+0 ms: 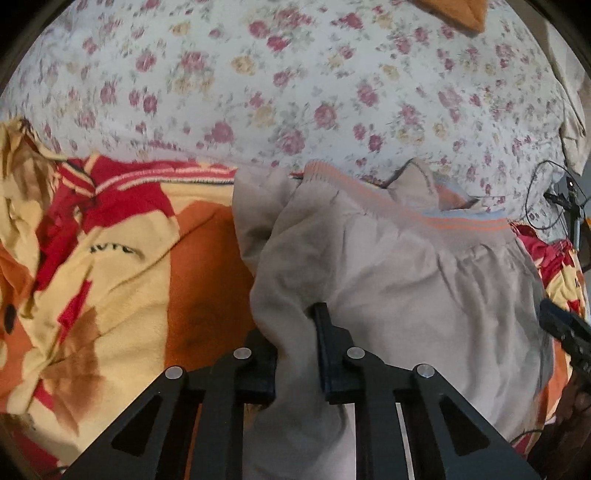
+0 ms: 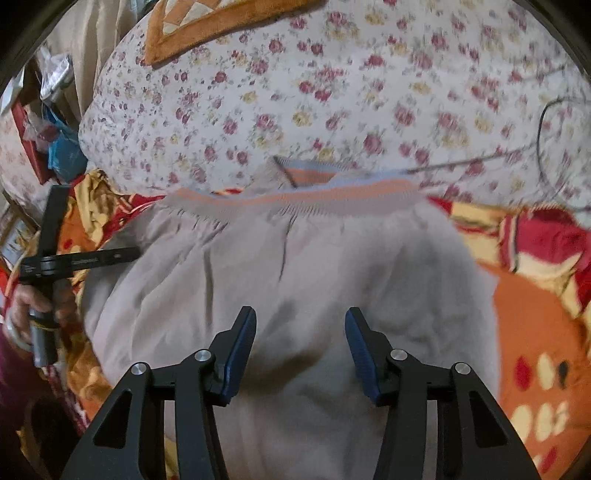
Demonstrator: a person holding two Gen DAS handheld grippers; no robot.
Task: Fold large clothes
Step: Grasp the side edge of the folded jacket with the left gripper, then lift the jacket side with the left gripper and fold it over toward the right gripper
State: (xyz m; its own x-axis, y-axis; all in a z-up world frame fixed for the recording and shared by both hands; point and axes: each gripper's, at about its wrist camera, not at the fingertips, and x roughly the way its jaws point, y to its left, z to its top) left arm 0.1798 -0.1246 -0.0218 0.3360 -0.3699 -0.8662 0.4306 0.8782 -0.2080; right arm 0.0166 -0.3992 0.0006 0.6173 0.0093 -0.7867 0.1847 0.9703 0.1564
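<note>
A beige garment [image 1: 406, 280] with an orange and pale blue ribbed band [image 1: 454, 221] lies on a red, orange and yellow blanket [image 1: 122, 251]. My left gripper [image 1: 295, 325] is shut on a raised fold at the garment's left edge; the cloth wraps over its left finger. In the right wrist view the same garment [image 2: 295, 266] fills the middle. My right gripper [image 2: 301, 314] hangs over it with its blue pads [image 2: 242, 343] apart, and no cloth is pinched between them. The left gripper's black body [image 2: 48, 258], held by a hand [image 2: 26, 306], shows at the left edge.
A white sheet with red flowers [image 1: 295, 81] covers the bed beyond the blanket. An orange cushion [image 2: 207, 26] lies at the far side. A black cable [image 1: 546, 199] loops at the right. Boxes and bags [image 2: 55, 140] crowd the bedside.
</note>
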